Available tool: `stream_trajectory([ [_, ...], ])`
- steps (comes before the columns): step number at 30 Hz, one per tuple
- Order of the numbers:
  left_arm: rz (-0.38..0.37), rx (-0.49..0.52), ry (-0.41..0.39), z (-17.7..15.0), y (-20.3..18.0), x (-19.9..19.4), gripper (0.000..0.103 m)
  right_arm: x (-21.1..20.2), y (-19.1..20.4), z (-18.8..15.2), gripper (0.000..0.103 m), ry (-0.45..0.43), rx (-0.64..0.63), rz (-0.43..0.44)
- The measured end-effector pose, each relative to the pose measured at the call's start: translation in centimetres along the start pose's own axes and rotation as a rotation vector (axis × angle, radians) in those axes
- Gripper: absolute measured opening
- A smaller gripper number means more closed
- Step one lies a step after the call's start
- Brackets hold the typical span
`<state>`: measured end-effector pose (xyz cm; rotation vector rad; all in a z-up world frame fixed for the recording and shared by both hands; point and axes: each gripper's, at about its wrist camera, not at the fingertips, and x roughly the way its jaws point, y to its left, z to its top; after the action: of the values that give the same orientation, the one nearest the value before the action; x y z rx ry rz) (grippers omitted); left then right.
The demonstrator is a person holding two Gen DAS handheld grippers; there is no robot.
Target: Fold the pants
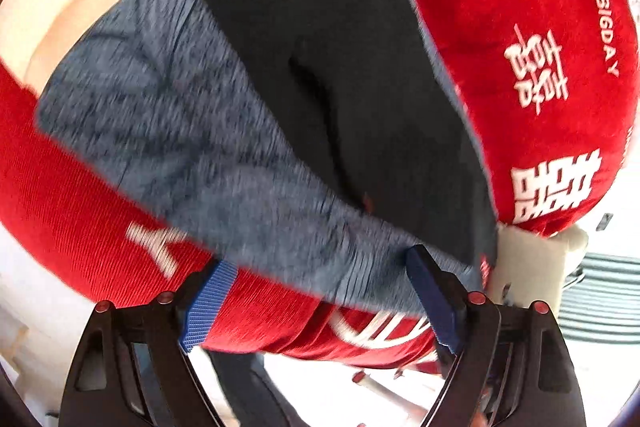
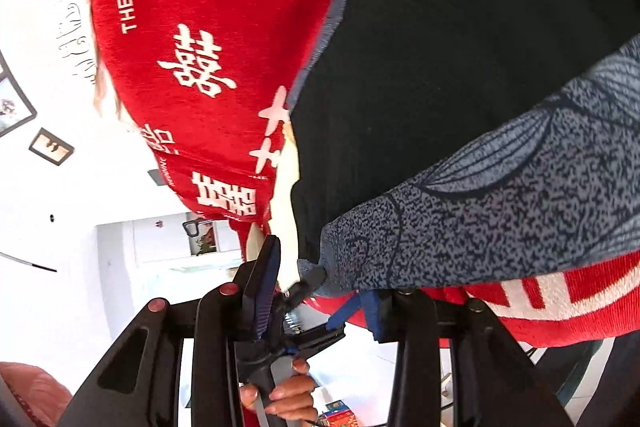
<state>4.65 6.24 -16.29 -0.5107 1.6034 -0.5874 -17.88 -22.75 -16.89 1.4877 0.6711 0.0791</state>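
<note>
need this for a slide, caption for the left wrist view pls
Left gripper, fingers apart, at the near edge of dark pants with a blue-grey patterned layer, spread on a red blanket printed in white.

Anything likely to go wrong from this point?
Both grippers look open: the left gripper straddles the pants' grey edge, the right gripper their corner. Closing could pinch the red blanket underneath too. Blur in the left view hints at speed; a grasp may miss.

left wrist: close, along tongs [image 1: 320,291] | right wrist: close | shared: pants [image 1: 224,131], red blanket [image 1: 520,27]
</note>
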Motion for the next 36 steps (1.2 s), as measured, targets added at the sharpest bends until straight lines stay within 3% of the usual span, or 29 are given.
stream_trajectory([
  [3, -0.006, -0.036, -0.031, 1.1, 0.2, 0.2, 0.086, 0.4, -0.3, 0.1, 0.042, 0.014, -0.009, -0.01],
  [6, -0.004, -0.02, -0.045, 1.5, 0.6, -0.1, 0.059, 0.5, -1.3, -0.1, 0.042, 0.023, 0.001, -0.031],
  [8, 0.0, 0.009, -0.042, 1.8, 0.3, 0.0, 0.057, 0.1, -2.6, -0.3, 0.042, 0.009, 0.019, -0.043],
  [9, 0.009, 0.033, -0.038, 1.8, 0.1, 0.0, 0.047, -0.3, -3.4, -0.3, 0.042, -0.007, 0.034, -0.051],
  [10, 0.015, 0.05, -0.028, 1.9, 0.0, 0.0, 0.044, -0.8, -4.2, -0.4, 0.042, -0.025, 0.049, -0.061],
  [12, 0.02, 0.074, -0.014, 2.2, -0.2, -0.1, 0.043, -1.9, -5.7, -0.6, 0.042, -0.066, 0.084, -0.067],
  [14, 0.029, 0.09, -0.002, 2.4, -0.1, -0.1, 0.039, -3.3, -7.3, -0.8, 0.043, -0.107, 0.138, -0.04],
  [17, 0.038, 0.105, 0.013, 2.7, -0.1, -0.2, 0.033, -4.9, -9.9, -1.2, 0.043, -0.178, 0.277, 0.076],
  [18, 0.051, 0.117, 0.018, 2.9, -0.3, -0.2, 0.031, -5.4, -10.8, -1.3, 0.039, -0.211, 0.338, 0.113],
  [20, 0.06, 0.138, 0.024, 3.1, -0.8, -0.4, 0.029, -6.3, -11.4, -1.5, 0.005, -0.276, 0.42, 0.145],
  [21, 0.067, 0.147, 0.026, 3.1, -0.9, -0.5, 0.024, -6.6, -11.1, -1.6, 0.005, -0.284, 0.429, 0.114],
  [24, 0.094, 0.186, 0.019, 3.4, -2.3, -1.5, 0.024, -7.3, -7.5, -0.7, 0.005, -0.236, 0.312, -0.031],
  [30, 0.095, 0.239, -0.02, 5.3, -6.6, -3.8, 0.024, -8.4, 1.3, 3.8, 0.005, -0.102, 0.018, -0.215],
  [36, 0.079, 0.262, -0.08, 9.3, -12.2, -3.1, 0.024, -6.4, 6.5, 12.2, 0.005, -0.003, -0.141, -0.29],
])
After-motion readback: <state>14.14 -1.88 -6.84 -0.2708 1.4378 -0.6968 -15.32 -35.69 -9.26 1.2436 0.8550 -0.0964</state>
